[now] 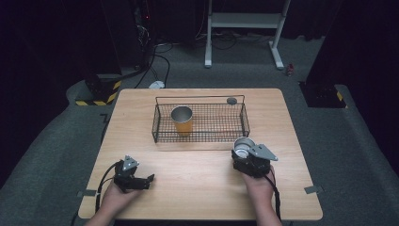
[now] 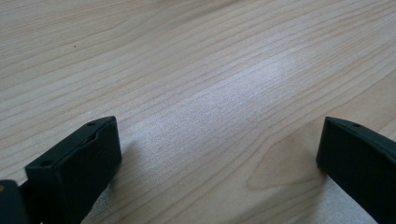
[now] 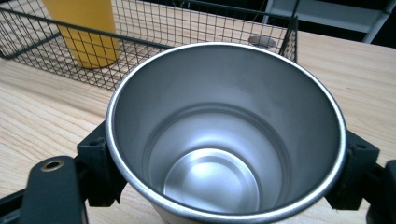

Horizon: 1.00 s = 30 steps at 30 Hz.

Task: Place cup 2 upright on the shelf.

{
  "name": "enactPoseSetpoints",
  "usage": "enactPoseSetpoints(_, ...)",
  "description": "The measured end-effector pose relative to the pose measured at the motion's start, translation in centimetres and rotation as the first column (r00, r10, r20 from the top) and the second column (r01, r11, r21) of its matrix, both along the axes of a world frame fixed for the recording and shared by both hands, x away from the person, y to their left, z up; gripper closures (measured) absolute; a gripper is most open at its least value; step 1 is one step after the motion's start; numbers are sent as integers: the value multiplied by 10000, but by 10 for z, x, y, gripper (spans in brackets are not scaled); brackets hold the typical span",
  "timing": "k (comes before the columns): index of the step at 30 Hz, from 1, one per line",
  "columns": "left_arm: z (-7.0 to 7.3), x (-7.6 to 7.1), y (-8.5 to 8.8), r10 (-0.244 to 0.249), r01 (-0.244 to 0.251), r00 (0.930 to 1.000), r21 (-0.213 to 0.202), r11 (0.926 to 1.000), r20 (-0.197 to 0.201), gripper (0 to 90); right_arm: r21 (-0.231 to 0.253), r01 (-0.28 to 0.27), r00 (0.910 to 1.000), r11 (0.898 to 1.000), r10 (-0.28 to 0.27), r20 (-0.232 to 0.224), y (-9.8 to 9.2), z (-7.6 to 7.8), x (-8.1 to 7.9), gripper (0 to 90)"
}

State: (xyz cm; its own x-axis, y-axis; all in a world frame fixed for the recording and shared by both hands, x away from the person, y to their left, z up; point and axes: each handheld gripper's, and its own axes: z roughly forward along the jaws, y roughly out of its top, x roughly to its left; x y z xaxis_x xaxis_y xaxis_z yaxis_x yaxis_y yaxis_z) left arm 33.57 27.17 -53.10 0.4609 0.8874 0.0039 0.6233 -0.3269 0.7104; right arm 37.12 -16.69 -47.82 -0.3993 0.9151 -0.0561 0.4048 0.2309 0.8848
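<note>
A steel cup stands just in front of the wire basket, with my right gripper shut on it. In the right gripper view the cup sits between both jaws, its shiny inside empty. A yellow cup with a steel rim stands upright in the left part of the basket; its yellow cup wall rises behind the mesh. My left gripper rests open on the table at the front left, nothing between its jaws.
A small grey round disc lies on the table behind the basket's back right corner. A white frame stand and cables lie on the floor beyond the table. A person's hands hold both grippers near the front edge.
</note>
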Motion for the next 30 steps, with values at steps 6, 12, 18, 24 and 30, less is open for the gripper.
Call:
enactPoseSetpoints(6, 0, 1, 1, 120, -120, 9999, 13, 9999, -19, 2, 180, 37, 10000, 9998, -38, 17, 10, 4, 3, 182)
enactPoseSetpoints(12, 0, 0, 0, 196, -196, 9998, 4, 9998, 26, 5, 478, 254, 9997, 9985, -257, 46, 18, 10, 4, 182)
enactPoseSetpoints(18, 0, 0, -1, 258, -258, 9997, -38, 9997, 51, 7, 631, 528, 9986, 9966, -531, 38, 20, 16, 6, 182)
enactPoseSetpoints(24, 0, -2, -1, 223, -222, 9997, -53, 9997, 114, 36, 585, 633, 9978, 9963, -644, 170, 22, 26, 5, 182)
enactPoseSetpoints(30, 0, -2, -1, 255, -254, 9996, -53, 9997, 110, 34, 461, 528, 9980, 9975, -544, 334, 28, 36, 7, 182)
